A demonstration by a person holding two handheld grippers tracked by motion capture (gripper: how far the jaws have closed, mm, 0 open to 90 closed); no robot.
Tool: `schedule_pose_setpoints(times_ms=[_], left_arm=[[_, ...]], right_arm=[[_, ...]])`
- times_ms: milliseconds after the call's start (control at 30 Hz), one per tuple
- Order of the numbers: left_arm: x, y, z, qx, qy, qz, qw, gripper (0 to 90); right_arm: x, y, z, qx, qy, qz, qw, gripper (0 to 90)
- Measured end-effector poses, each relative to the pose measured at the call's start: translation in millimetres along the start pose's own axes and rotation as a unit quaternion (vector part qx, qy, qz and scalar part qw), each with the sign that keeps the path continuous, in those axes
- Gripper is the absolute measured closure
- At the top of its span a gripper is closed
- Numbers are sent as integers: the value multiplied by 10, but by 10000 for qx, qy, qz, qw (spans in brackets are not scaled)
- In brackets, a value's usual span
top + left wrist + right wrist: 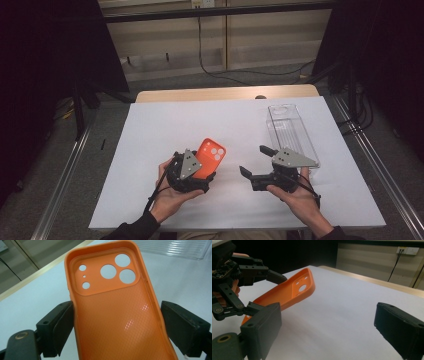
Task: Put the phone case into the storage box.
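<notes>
Your left claw (204, 170) grips the orange rubbery phone case (210, 156) by its long edges (hollow side up), lifted off the white desk (165, 130). Your right claw (252, 161) gapes wide, holding nothing, beside the clear plastic tray (295, 131).

An orange soft-plastic phone case (209, 156) with round camera cutouts at its upper end is held above the white tabletop (150, 150), tilted, its textured hollow inside facing up. Its long edges are clamped between the jaws of the left hand-held gripper (202, 172).
</notes>
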State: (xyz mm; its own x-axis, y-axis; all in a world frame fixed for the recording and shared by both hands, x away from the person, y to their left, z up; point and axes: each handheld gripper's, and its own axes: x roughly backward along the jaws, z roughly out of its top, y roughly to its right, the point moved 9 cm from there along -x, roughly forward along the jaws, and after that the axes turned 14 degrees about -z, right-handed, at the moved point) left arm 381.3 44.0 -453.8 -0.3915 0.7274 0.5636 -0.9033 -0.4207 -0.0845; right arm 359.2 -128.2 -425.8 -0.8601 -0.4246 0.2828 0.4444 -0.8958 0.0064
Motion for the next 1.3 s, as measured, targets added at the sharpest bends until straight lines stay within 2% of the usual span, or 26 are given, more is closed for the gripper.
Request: schedule_pose_setpoints(times_ms=[100, 267, 400, 433, 567, 700, 767, 933, 1000, 1100, 1167, 1300], left_arm=[[-11, 21, 9, -29, -23, -23, 10000, 136], [-40, 61, 24, -119, -62, -40, 9999, 136], [-29, 74, 48, -226, 23, 105, 9997, 136], [-26, 83, 47, -215, 21, 80, 9997, 136], [-21, 80, 38, -217, 56, 179, 9996, 137], [-40, 101, 41, -312, 41, 221, 9993, 137], [-45, 108, 44, -368, 43, 263, 9990, 137], [-63, 115, 59, -415, 77, 343, 9985, 137], [-68, 125, 64, -445, 81, 355, 9983, 137], [-82, 139, 73, -470, 87, 360, 9982, 137], [-96, 153, 77, -488, 78, 353, 9982, 137], [-108, 175, 105, -531, 131, 401, 9977, 137]], right_arm=[[-21, -14, 7, 43, -155, -10, 9999, 76], [-43, -54, 29, 38, -455, 124, 9989, 79], [-55, -95, 23, 95, -784, 199, 9967, 80], [-55, -107, 24, 111, -827, 188, 9963, 77], [-29, -191, 9, 211, -1194, 349, 9920, 57], [-42, -251, 4, 81, -1454, 575, 9877, 68], [-65, -264, 8, 56, -1501, 669, 9864, 81], [-135, -245, 23, 114, -1571, 506, 9862, 82], [-149, -245, 27, 102, -1631, 516, 9852, 79], [-163, -269, 32, 117, -1744, 658, 9824, 68], [-177, -269, 45, 185, -1777, 617, 9820, 59], [-214, -241, 75, 140, -1836, 536, 9814, 82]])
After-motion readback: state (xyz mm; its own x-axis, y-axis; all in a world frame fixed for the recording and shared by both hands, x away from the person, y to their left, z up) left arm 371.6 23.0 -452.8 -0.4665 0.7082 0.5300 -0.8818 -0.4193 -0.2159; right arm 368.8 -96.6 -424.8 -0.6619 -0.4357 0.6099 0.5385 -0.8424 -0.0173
